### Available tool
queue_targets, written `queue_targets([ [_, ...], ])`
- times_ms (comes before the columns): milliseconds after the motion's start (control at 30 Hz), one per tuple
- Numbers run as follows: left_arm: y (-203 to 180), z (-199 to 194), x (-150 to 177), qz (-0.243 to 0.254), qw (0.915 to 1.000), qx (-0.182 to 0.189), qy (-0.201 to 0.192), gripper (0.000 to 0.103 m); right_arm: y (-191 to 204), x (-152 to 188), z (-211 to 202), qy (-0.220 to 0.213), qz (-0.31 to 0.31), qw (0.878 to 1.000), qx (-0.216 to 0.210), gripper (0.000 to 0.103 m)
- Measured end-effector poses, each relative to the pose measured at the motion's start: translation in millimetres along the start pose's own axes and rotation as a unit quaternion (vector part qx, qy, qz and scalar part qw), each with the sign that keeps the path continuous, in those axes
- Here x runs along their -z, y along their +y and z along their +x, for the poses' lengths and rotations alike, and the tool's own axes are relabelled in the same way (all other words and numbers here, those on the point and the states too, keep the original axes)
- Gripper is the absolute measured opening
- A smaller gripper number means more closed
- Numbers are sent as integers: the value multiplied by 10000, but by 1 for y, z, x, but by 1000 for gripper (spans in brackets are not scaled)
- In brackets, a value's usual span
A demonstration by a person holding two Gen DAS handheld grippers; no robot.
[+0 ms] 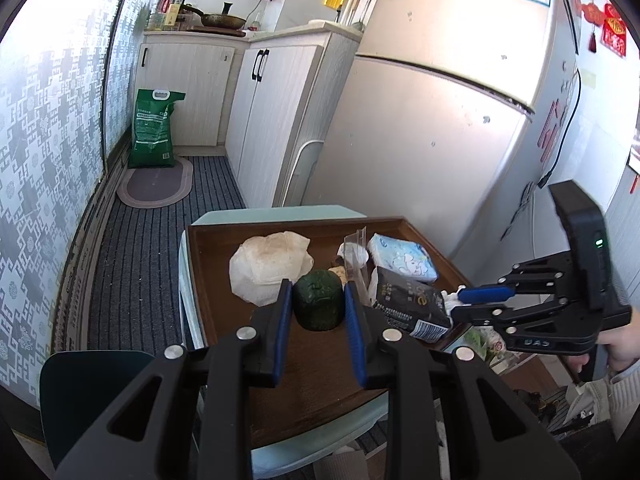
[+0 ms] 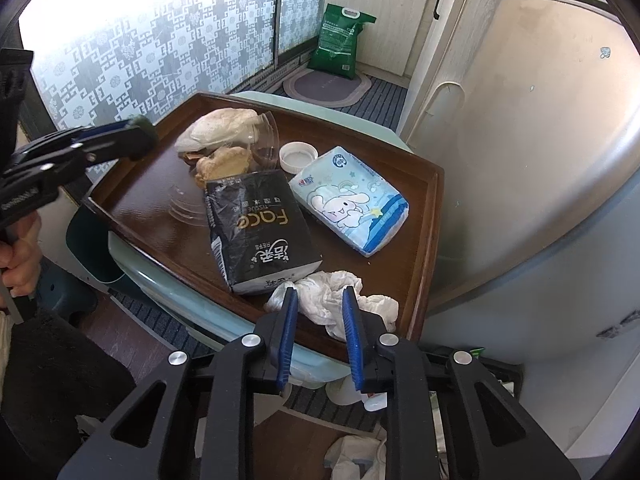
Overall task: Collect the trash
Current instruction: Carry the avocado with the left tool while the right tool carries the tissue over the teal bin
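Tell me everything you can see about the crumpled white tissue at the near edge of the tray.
The crumpled white tissue looks like thin soft paper, wadded into loose folds. It lies on the brown wooden tray, near its edge, just below the black tissue pack, whose end it seems to touch. The right gripper straddles its middle, blue pads pressing the folds from both sides.

My left camera looks slantwise down along my fingers, close over the near edge of the tray (image 1: pixel 200 264), facing the far cupboards and fridge (image 1: pixel 420 128). My right camera tilts steeper, near the tray's right corner. Both share the tray (image 2: pixel 424 208).
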State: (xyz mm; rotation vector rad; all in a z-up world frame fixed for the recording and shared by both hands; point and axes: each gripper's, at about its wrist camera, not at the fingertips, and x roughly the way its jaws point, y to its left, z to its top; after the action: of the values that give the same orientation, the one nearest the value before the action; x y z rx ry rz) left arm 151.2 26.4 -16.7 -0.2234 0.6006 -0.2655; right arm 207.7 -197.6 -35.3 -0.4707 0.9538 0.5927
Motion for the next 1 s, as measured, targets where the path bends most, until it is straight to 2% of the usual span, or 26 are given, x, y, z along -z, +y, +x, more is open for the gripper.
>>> queue_targets([
  [33, 0, -3, 0, -13, 10000, 11, -52, 28, 0, 0, 2, 9, -20, 10000, 55, 12],
  [133, 3, -10, 0, -48, 9998, 16, -176, 28, 2, 1, 1, 8, -113, 9998, 153, 8],
  [467, 26, -38, 0, -407, 9981, -16, -463, 28, 10, -8, -43, -585, 54, 9979, 261, 8],
  [567, 34, -46, 3, -550, 9973, -70, -489, 28, 22, -19, -58, -857, 80, 9963, 76, 8],
  [733, 49, -59, 11, -615, 9964, -375, -446, 28, 52, -40, -67, -1141, -21, 9931, -278, 8],
  [1000, 81, -77, 28, -739, 9914, -1037, -319, 28, 107, -71, -61, -1312, -168, 9879, -804, 8],
])
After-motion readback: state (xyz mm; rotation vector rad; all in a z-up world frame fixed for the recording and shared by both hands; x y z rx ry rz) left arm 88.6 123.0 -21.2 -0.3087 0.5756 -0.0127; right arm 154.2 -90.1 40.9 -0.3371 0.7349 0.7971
